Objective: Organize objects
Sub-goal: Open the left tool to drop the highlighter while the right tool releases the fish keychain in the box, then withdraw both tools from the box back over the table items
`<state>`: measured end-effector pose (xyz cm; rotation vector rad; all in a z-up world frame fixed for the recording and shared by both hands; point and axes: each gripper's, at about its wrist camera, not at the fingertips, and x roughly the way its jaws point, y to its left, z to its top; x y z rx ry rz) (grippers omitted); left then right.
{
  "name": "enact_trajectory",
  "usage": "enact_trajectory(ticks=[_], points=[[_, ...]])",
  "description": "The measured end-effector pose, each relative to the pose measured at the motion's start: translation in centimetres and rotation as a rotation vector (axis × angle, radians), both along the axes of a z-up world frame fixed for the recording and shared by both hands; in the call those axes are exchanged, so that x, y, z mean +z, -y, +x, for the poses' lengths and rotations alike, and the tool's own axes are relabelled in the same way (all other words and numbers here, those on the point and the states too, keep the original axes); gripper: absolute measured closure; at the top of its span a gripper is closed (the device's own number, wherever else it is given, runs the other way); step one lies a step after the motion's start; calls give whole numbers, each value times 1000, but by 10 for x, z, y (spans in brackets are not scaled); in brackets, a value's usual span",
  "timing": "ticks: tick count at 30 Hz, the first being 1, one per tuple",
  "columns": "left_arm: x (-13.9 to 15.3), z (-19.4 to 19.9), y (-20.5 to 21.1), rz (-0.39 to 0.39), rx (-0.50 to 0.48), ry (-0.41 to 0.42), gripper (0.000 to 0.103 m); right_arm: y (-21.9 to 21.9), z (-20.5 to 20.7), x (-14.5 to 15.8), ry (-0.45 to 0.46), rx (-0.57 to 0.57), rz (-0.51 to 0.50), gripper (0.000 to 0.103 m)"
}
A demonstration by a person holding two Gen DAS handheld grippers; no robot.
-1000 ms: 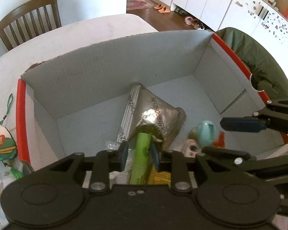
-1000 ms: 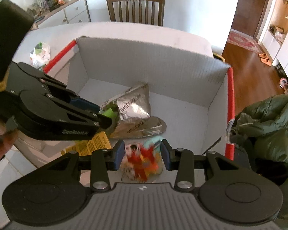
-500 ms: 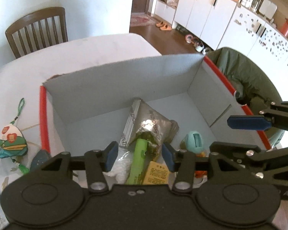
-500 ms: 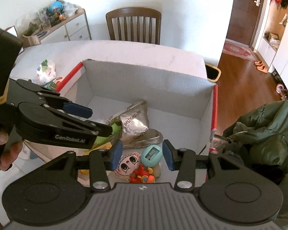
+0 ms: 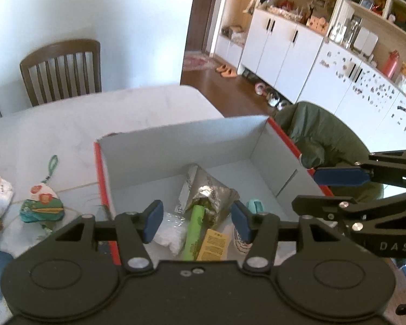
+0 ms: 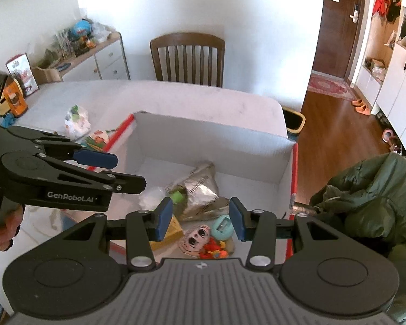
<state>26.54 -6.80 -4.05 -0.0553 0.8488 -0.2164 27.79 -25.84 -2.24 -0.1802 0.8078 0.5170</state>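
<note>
Both grippers held above a half-filled cardboard box

The cardboard box [image 5: 176,146] (grey corrugated walls, red tape on two rims) stands on the pale bench [image 5: 67,124]. Inside lie a crinkled silver foil bag [image 5: 211,189], a smooth green tube [image 5: 193,233], a flat yellow packet [image 5: 212,247], a teal rounded toy [image 6: 222,226], a soft doll face [image 6: 193,239] and a clear plastic bag [image 5: 169,234]. The left gripper [image 5: 197,220] has its blue-padded fingers [image 5: 153,220] released and empty above the box. The right gripper [image 6: 200,220] is spread wide too, holding nothing. A fabric pouch [image 5: 42,205] with flower print rests on the bench, beside the box.
</note>
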Motion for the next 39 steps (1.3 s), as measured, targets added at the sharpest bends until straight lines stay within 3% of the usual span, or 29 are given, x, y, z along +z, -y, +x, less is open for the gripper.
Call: enact_trajectory(ticks=[11, 21, 27, 39], points=[[26, -47, -47, 3, 37, 93, 32, -30, -30, 23, 32, -11, 61, 41], [39, -77, -95, 13, 74, 142, 15, -69, -46, 35, 53, -21, 93, 20], [43, -85, -124, 21, 104, 155, 2, -100, -54, 35, 52, -8, 92, 18], [33, -87, -192, 50, 168, 164, 1, -157, -49, 26, 26, 8, 107, 18]])
